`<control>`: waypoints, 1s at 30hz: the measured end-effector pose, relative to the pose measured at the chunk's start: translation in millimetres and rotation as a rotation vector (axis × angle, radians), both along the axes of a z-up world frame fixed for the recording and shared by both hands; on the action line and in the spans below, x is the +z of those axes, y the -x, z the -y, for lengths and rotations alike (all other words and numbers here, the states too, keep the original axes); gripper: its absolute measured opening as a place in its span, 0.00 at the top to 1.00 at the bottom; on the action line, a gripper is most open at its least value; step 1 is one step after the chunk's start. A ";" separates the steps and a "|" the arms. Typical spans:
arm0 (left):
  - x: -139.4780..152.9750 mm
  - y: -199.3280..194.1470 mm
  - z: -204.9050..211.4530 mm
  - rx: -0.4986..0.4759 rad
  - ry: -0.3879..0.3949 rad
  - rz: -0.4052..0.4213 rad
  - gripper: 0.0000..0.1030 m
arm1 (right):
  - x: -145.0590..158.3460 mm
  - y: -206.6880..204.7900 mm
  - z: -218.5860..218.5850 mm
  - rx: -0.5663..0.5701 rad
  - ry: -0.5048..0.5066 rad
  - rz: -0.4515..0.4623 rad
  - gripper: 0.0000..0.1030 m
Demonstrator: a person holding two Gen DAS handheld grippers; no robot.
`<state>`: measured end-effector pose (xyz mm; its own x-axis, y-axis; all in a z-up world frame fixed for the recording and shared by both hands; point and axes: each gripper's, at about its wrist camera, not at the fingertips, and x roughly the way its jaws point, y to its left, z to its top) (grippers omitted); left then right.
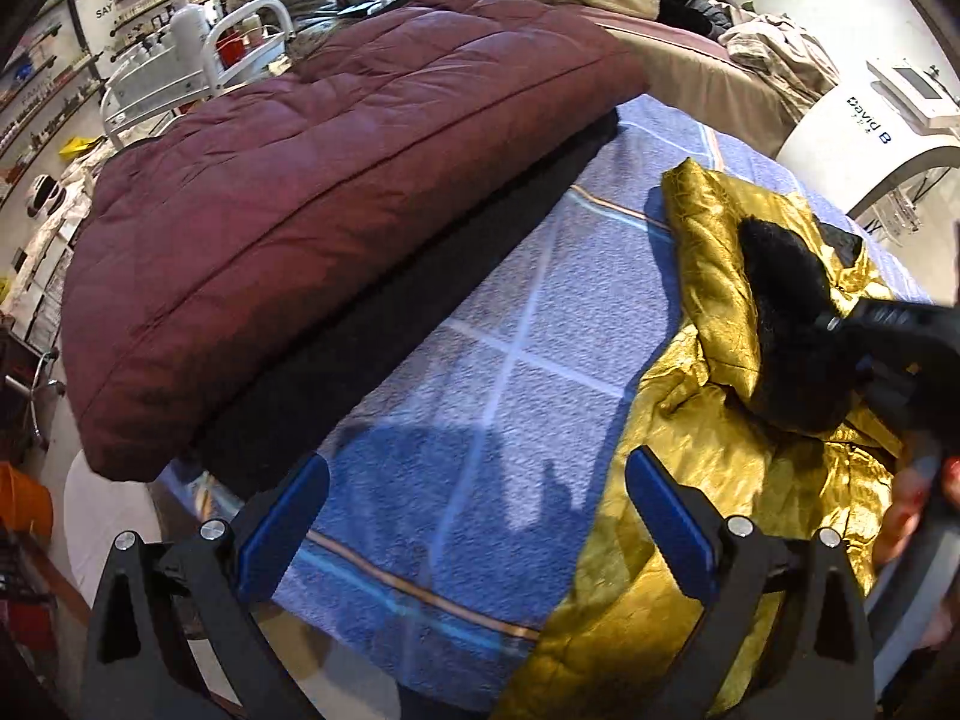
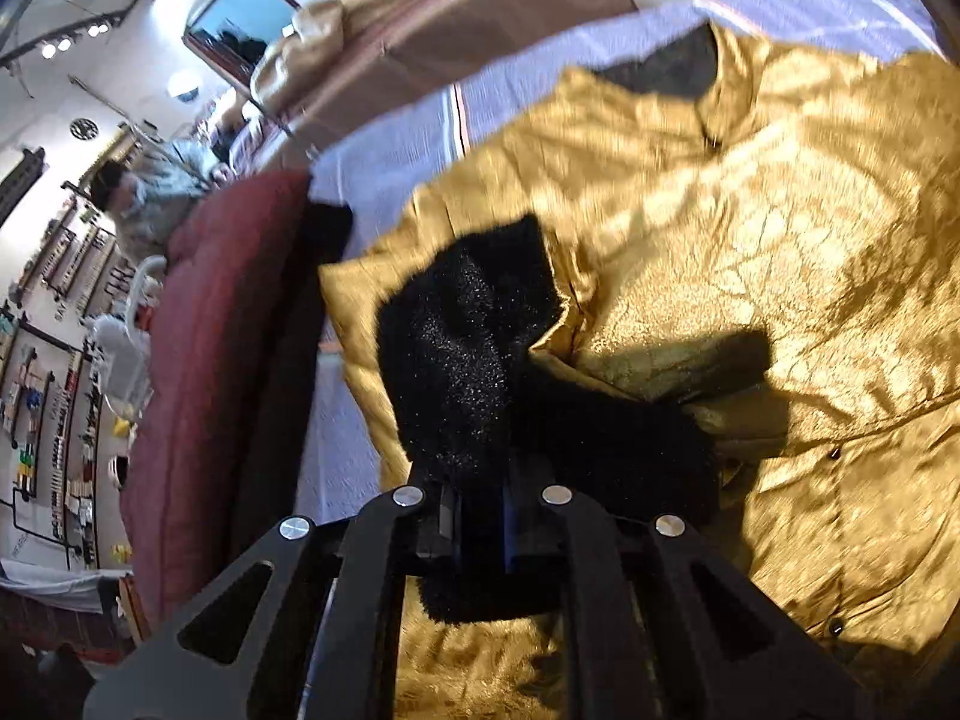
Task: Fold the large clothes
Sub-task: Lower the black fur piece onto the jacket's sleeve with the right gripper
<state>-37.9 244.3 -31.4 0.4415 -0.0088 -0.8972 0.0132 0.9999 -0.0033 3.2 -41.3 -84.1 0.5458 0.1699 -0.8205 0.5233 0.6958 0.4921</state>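
A: Coat [image 1: 690, 396] lies rumpled on bed [image 1: 480, 360] beside folded quilt [image 1: 300, 228]; your left gripper [image 1: 477, 513] gapes, empty.

B: Right gripper [image 2: 480, 531] pinches black fur trim [image 2: 468, 348]. Coat's unfolded; all folds left, imo.

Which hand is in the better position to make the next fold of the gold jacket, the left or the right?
Probably the right. The right tongs are already shut on the black fur trim of the gold jacket. The left tongs are open and empty over the blue bedsheet.
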 end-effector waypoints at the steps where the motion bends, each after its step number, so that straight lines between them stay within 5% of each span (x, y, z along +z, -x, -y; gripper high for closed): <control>1: 0.2 1.3 -3.1 0.007 -0.002 0.001 0.06 | -2.4 2.4 -3.1 -0.006 -0.020 0.001 0.91; 8: -2.9 -3.8 -8.4 0.046 0.009 -0.015 0.06 | 37.0 7.1 -8.2 0.055 -0.050 0.229 0.91; 12: 0.1 -10.1 15.1 -0.016 0.022 -0.003 0.06 | -16.6 -9.8 -4.9 0.120 -0.132 0.023 0.86; 14: 3.2 -12.5 30.6 -0.060 0.006 0.008 0.06 | -25.3 -4.1 3.6 0.127 -0.173 0.001 0.74; 15: 6.0 -14.5 40.3 -0.089 -0.005 0.019 0.06 | -18.4 -0.6 5.1 0.142 -0.154 0.021 0.64; 16: 7.7 -16.4 48.6 -0.107 -0.010 0.028 0.06 | -7.5 3.9 6.5 0.161 -0.105 0.039 0.38; 17: 10.4 -18.7 56.6 -0.125 -0.016 0.040 0.06 | 7.0 10.0 6.3 0.172 -0.039 0.063 0.23; 23: 41.0 -38.3 104.2 -0.191 0.030 0.146 0.06 | 76.0 59.4 15.1 0.331 0.163 0.296 0.22; 26: 46.0 -33.6 135.1 -0.289 0.103 0.134 0.06 | 80.8 92.7 45.6 0.297 0.362 0.258 0.22; 30: 22.5 -12.2 181.0 -0.461 0.140 0.062 0.06 | 60.2 128.1 110.5 0.225 0.415 0.146 0.22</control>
